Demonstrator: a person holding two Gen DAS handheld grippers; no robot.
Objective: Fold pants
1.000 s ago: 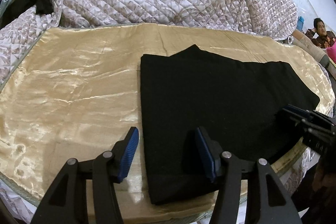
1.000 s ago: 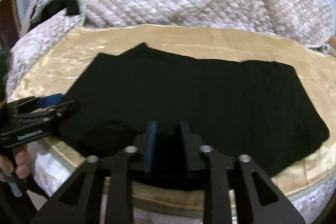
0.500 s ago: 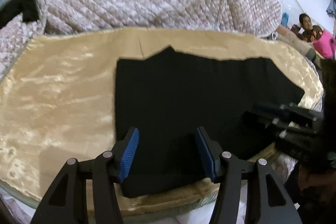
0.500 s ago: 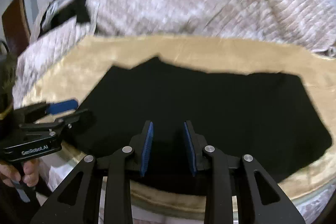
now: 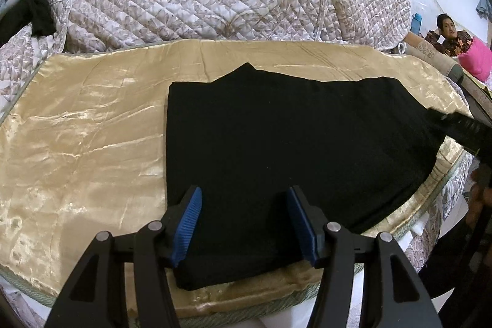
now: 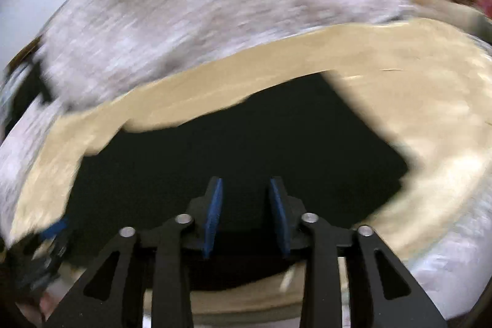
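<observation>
While flat, pants beneath left claw

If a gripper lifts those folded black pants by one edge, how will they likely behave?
The black pants lie flat and limp, so they would probably droop and unfold. The gold satin cloth underneath looks glossy, so a push may slide them rather than bunch them.

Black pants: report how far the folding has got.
Done: the black pants lie flat as a folded slab on the gold satin cloth. In hand: nothing; the left gripper is open above the near edge, and the right gripper, its jaws just opening, holds no fabric. Left: probably another fold.
</observation>
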